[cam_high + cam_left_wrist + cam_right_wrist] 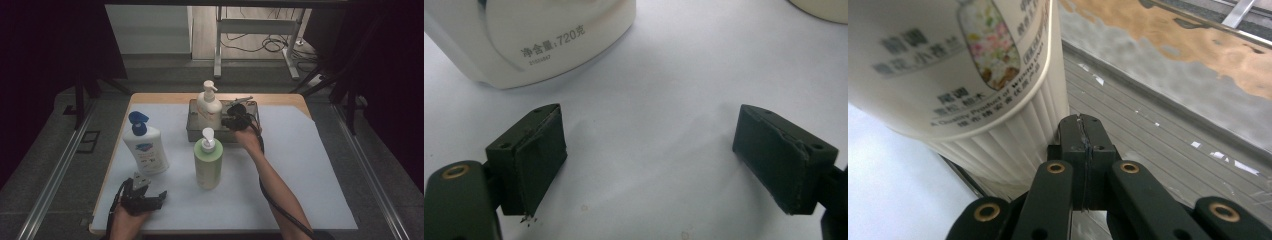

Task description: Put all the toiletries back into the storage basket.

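A cream pump bottle [208, 107] stands in a metal tray [250, 106] at the back of the table. My right gripper [225, 120] is inside the tray, just right of that bottle. In the right gripper view its jaws [1082, 127] are pressed together with nothing between them, close beside the ribbed base of the cream bottle [948, 65]. My left gripper [144, 187] rests near the front left edge, below a white bottle with a blue cap [145, 147]. Its jaws [649, 140] stand wide apart over the white mat, and the white bottle's base [534, 40] lies just ahead.
A green pump bottle [207, 160] stands mid-table in front of the tray, and its base edge [819, 7] appears in the left gripper view. A white mat [300, 170] covers the wooden table. The tray floor [1158, 135] is ridged metal. A cable trails along the right forearm.
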The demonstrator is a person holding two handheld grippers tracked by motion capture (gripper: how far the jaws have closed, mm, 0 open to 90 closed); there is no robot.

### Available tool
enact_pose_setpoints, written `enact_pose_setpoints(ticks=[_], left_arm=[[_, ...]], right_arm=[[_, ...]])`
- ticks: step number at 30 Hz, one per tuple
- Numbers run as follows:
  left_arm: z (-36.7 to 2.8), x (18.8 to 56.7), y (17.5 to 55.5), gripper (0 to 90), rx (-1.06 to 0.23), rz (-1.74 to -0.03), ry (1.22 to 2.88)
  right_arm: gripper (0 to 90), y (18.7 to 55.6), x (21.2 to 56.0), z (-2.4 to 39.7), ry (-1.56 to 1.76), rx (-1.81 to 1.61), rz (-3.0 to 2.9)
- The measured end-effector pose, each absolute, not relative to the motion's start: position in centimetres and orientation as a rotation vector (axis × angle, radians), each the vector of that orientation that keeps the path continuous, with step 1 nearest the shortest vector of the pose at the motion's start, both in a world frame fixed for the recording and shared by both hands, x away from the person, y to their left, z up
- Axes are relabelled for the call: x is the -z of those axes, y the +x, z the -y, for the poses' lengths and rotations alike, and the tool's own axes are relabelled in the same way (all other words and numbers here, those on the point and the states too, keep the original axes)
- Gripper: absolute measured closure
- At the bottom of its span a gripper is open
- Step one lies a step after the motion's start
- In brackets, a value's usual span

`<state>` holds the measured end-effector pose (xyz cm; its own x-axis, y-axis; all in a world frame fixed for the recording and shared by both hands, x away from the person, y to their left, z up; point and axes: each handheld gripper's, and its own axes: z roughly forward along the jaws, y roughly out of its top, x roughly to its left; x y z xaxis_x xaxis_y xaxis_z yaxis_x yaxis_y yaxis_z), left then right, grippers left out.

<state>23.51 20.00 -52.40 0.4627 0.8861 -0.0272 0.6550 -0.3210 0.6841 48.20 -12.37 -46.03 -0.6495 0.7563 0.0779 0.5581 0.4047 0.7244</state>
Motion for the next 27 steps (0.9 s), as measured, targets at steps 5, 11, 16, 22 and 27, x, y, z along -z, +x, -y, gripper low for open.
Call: enact_pose_setpoints(ticks=[5, 11, 16, 22, 27], left_arm=[[-20.0, 52.4, 23.5, 13.4, -0.475, -1.277, 2.082], [-20.0, 52.4, 23.5, 13.4, -0.474, -1.277, 2.082], [-20.0, 52.4, 23.5, 13.4, -0.474, -1.277, 2.082], [-20.0, 52.4, 23.5, 13.4, -0.474, -1.277, 2.082], [-20.0, 52.4, 23.5, 13.4, -0.474, -1.277, 2.083]], right_arm=[[89.8, 48.1, 46.1, 11.9, 1.149, -1.089, -2.407], [89.7, 48.2, 46.3, 11.5, 1.143, -1.093, -2.424], [89.1, 48.1, 46.4, 11.0, 1.134, -1.092, -2.437], [89.0, 48.1, 46.4, 10.4, 1.113, -1.093, -2.451], [88.5, 48.1, 46.5, 9.7, 1.092, -1.093, -2.467]])
